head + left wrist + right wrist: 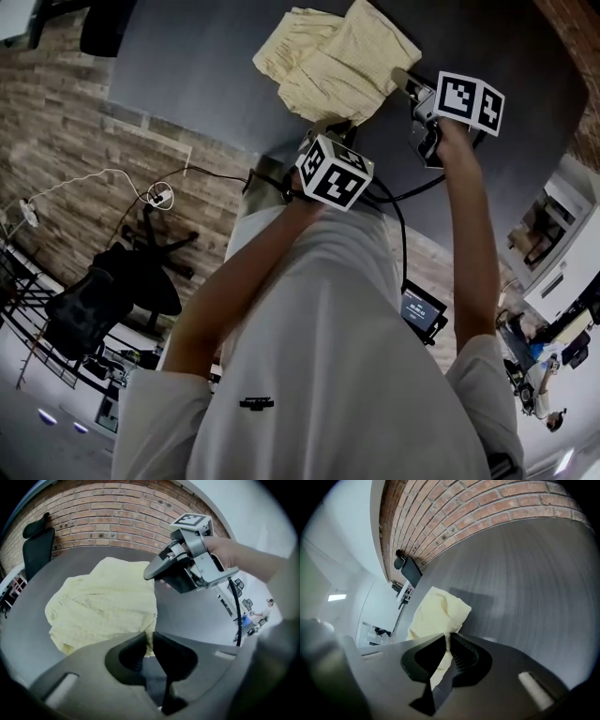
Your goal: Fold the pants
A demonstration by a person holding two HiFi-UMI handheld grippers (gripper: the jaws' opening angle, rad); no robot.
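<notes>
While you stand at the near edge of the tabletop, both tools are set on the cloth. Your left gripper has its jaws nearly together, pinching a thin strip of pale yellow fabric at the nearest corner of the pants. Your right gripper, a little further in and to the right, is clamped in the same way on the cloth's right-hand edge.

This reads as the grasp that opens a fold, with nothing lifted yet. The next move probably calls for raising both hands together, keeping the held edge taut between them, and carrying it over the rest of the cloth without letting either pinch slip.

Beyond the jaws, the pants lie in a loose, rumpled heap near the tabletop's near edge, spreading away from you and to your left. Their longer run seems to go from the held edge toward the far left of the tabletop, but the bunching hides which end is waistband and which is hem. Past them is bare dark surface, then a brick wall.
</notes>
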